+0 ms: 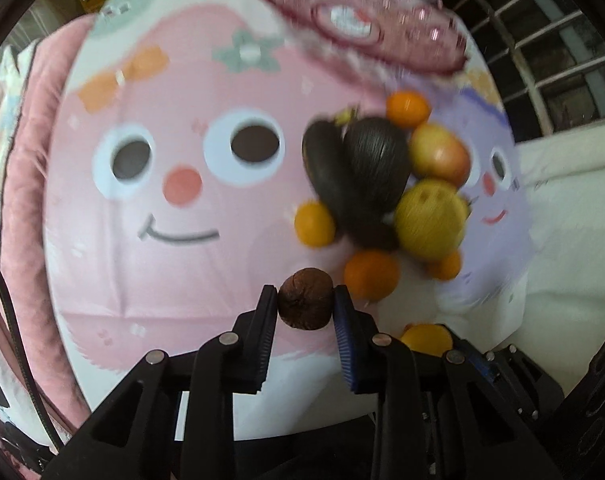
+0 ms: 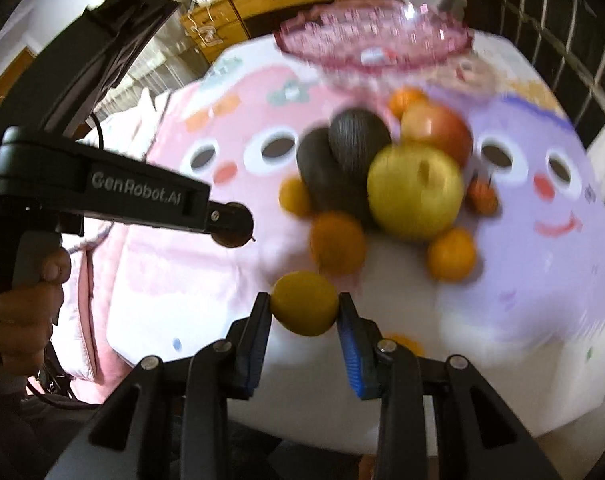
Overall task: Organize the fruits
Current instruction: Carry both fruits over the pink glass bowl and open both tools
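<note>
My left gripper (image 1: 305, 300) is shut on a small brown round fruit (image 1: 305, 299), held above the cartoon cloth. It also shows in the right wrist view (image 2: 232, 230) at the left, side on. My right gripper (image 2: 304, 305) is shut on a yellow-orange fruit (image 2: 304, 303). A pile of fruit lies ahead: two dark avocados (image 1: 376, 160), a yellow apple (image 2: 415, 190), a red-yellow apple (image 2: 438, 126) and several oranges (image 2: 337, 242). A pink glass bowl (image 2: 376, 36) stands behind the pile.
The table is covered by a cloth (image 1: 162, 200) with pink and purple cartoon faces. A pink cushion (image 1: 26, 184) lies along the left edge. A wooden cabinet (image 2: 270, 0) stands behind. A metal grille (image 1: 542, 40) is at the far right.
</note>
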A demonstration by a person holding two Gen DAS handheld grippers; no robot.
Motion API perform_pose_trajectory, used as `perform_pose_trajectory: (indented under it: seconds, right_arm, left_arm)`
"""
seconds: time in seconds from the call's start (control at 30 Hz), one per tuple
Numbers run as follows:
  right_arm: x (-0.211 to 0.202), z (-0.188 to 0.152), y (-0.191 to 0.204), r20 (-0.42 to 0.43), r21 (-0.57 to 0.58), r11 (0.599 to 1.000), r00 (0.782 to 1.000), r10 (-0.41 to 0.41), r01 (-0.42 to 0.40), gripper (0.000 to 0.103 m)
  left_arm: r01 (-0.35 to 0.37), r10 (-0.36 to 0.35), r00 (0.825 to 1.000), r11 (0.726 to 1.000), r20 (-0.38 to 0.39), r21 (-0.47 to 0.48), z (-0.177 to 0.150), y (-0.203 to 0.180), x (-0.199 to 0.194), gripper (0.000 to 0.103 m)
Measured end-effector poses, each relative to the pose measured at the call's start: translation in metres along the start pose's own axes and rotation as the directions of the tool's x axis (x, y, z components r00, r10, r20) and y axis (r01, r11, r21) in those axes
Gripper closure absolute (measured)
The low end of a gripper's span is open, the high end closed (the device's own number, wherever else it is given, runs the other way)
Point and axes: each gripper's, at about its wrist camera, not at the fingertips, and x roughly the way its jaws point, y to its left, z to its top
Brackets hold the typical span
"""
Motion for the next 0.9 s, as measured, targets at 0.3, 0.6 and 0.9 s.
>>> perform_pose_trajectory:
  seconds: [0.3,0.6,0.9]
  right_arm:
    - [-0.037,0.079,-0.008,0.149,-0.081,0.996,0.988,0.044,-0.032,0.069]
    - [-0.038,0.134,-0.041,0.232,0.000,0.993,0.966,0.118,-0.122,0.069]
    - [0.007,0.158,-0.098,0.218,0.155,0.977,0.969,0.113,-0.149,0.069]
  left_arm:
    - [-0.009,0.007,0.989,1.000,0.149,0.011,0.046,-0.005,-0.074,0.076]
    - [0.022,-0.025,0.960,1.000,0.280,0.014,0.097,-0.013,-0.090,0.076]
    - [0.044,-0.037,0.959,0.999,0.280,-0.018,0.142,-0.012,-0.057,0.076]
